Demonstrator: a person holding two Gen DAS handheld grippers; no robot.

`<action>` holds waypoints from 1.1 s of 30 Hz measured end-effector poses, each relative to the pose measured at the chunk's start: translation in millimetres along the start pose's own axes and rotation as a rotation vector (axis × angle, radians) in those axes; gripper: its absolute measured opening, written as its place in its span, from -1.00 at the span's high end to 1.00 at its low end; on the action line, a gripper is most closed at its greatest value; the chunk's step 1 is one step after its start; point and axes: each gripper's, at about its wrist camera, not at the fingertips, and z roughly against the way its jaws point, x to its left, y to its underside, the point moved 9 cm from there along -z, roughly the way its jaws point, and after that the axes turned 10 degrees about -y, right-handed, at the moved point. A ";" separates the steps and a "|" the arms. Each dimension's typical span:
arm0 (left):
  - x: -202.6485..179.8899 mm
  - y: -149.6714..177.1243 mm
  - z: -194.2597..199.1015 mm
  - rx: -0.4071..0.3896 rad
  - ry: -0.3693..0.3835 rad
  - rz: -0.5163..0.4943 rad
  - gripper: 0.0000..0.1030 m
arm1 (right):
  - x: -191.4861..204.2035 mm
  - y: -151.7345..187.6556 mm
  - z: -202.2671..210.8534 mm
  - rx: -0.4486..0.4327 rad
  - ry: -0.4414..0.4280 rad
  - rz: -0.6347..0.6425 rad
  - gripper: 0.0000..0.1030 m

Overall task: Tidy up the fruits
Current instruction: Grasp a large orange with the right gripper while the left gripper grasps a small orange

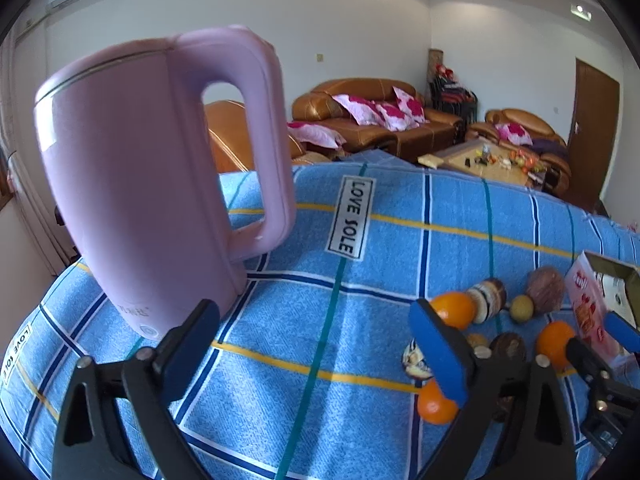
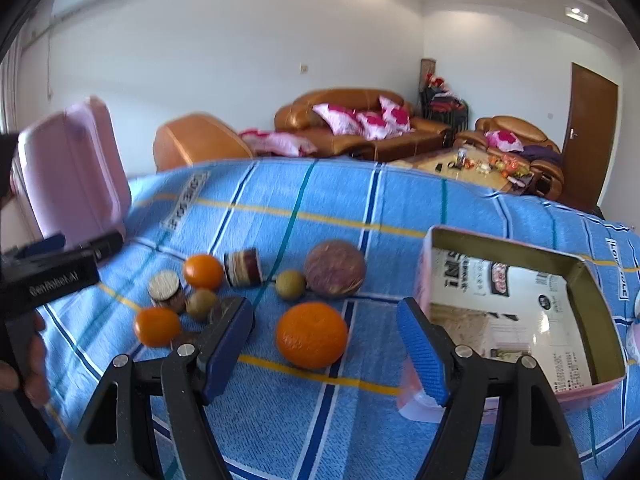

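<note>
Both sets of jaws gape empty: the left gripper over woven checked cloth, the right gripper framing a dimpled round orange. A shallow tin box sits at three o'clock; a smooth pink kettle at ten.

Sky-blue woven cloth crossed by navy, white, teal and yellow stripes, with white labels lettered in black. Pale lilac plastic kettle at the cloth's left edge. Bright orange round tangerine in mid-cloth; mottled purple-brown round fruit just behind; small olive-green round fruit beside that. Pink-sided open box with dull gold inner walls near the right edge. Blue ribbed pads on black fingers.
</note>
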 end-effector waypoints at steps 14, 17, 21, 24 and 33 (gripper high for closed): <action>-46.2 28.1 10.0 0.149 0.319 -0.225 -0.30 | 14.0 15.1 -37.3 0.172 -0.014 0.072 -0.45; -58.2 36.3 13.5 0.162 0.344 -0.281 -0.21 | 9.9 16.5 -33.6 0.172 0.009 0.076 -0.07; -68.3 44.4 14.3 0.167 0.352 -0.324 -0.21 | 4.6 15.1 -22.0 0.138 -0.029 0.025 0.04; -71.4 53.8 4.5 0.201 0.341 -0.340 -0.06 | 6.8 12.2 -16.7 0.109 -0.077 -0.022 0.04; -76.2 54.2 1.4 0.195 0.368 -0.331 0.33 | 12.8 1.4 -9.0 0.039 -0.129 -0.060 0.04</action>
